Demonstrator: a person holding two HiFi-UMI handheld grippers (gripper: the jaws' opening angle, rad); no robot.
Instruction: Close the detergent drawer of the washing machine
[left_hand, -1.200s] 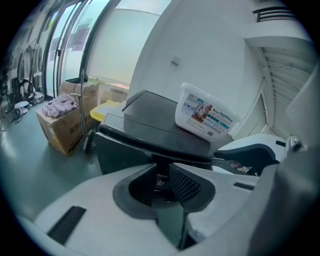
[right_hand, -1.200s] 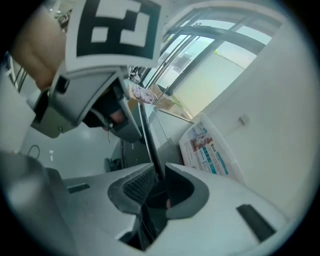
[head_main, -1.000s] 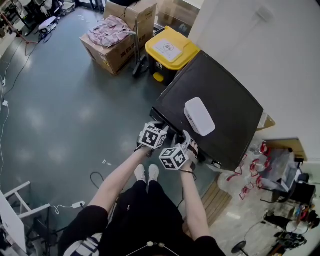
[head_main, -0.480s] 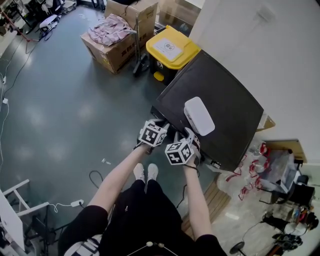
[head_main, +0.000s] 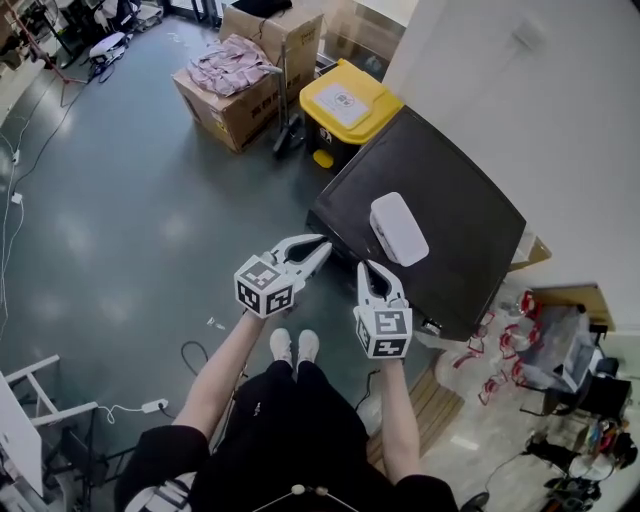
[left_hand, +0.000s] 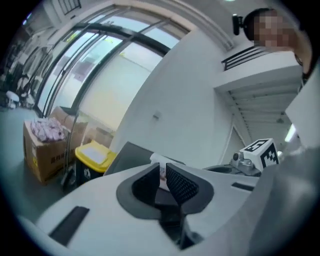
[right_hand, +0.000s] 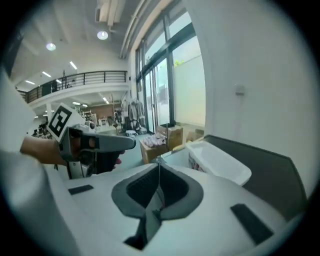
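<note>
The black-topped washing machine (head_main: 450, 200) stands against the white wall, with a white lidded box (head_main: 398, 228) on its top. Its front panel and detergent drawer are hidden under the top's edge. My left gripper (head_main: 326, 242) hovers level above the machine's front left corner; its jaws have just been closing, and a narrow gap with nothing in it remains (left_hand: 162, 171). My right gripper (head_main: 369, 267) hangs beside it above the front edge. Its jaws have just been closing too, and the tips (right_hand: 159, 165) now meet on nothing. The box (right_hand: 220, 162) lies just beyond them.
A bin with a yellow lid (head_main: 345, 100) stands behind the machine's left side, with cardboard boxes of clothing (head_main: 235, 75) beyond it. Cables trail over the grey floor (head_main: 120, 220). The person's feet (head_main: 293, 345) are below the grippers, and a wooden pallet (head_main: 440, 395) lies at the right.
Both grippers have risen from the machine's upper front edge and drawn back toward the person. The right one has rolled so that its marker cube faces up. Both pairs of jaws look narrower.
</note>
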